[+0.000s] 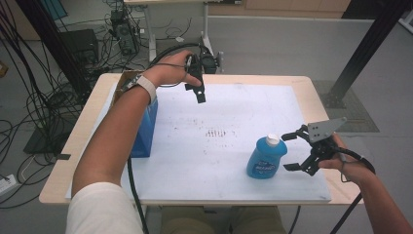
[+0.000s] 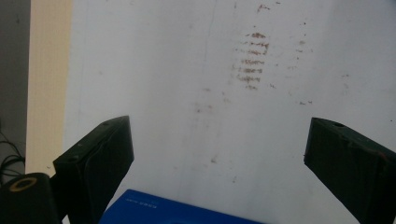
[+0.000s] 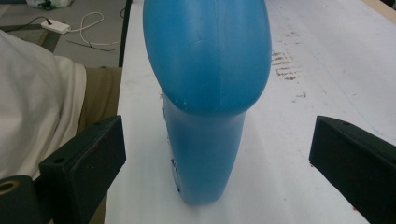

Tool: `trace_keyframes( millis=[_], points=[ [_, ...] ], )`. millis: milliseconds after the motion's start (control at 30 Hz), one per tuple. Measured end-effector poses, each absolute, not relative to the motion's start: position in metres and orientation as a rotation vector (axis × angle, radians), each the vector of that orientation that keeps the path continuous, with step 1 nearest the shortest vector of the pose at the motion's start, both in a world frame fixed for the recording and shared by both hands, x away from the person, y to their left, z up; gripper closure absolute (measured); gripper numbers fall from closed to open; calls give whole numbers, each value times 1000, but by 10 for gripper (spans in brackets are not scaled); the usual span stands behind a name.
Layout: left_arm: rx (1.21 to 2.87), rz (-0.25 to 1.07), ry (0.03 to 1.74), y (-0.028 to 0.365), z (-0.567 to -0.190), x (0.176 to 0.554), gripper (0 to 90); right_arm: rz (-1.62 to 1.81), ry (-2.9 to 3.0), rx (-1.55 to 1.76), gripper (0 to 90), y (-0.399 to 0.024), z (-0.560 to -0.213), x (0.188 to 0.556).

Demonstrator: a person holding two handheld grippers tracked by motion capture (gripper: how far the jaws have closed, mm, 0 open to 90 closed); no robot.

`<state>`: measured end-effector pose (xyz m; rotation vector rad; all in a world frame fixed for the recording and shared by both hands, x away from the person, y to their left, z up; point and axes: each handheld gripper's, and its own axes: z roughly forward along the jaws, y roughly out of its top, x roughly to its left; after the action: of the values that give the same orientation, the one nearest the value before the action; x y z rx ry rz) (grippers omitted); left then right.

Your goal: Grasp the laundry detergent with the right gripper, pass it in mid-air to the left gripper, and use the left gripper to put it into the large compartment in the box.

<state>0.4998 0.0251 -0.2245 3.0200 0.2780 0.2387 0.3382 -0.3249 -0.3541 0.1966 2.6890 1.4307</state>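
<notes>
- Left gripper is held up over the far left part of the table, its jaws pointing down at the white sheet; seen along its own jaws, they stand wide apart with nothing between them but the sheet and a patch of brown marks.
- Blue box stands at the left edge of the sheet, just beside the person's left forearm; its top edge shows low between the left gripper's jaws, not touched by them.
- Brown marks lie near the middle of the sheet, between the box and the bottle.
- Blue bottle, with a white cap and a label on its front, stands upright on the near right part of the sheet.
- Right gripper sits just right of the bottle, jaws spread wide and aimed at it; in its own view the bottle stands between the two jaws, clear of both.
- Right hand holds that gripper near the table's right edge.
</notes>
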Motion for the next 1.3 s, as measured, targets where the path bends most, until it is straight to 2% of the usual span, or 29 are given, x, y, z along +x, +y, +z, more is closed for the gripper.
trace_keyframes(
  millis=[1300],
  points=[
    [3028,223,297,27,-232,499,87,1445,2704,225,38,-327,-374,339]
  ],
)
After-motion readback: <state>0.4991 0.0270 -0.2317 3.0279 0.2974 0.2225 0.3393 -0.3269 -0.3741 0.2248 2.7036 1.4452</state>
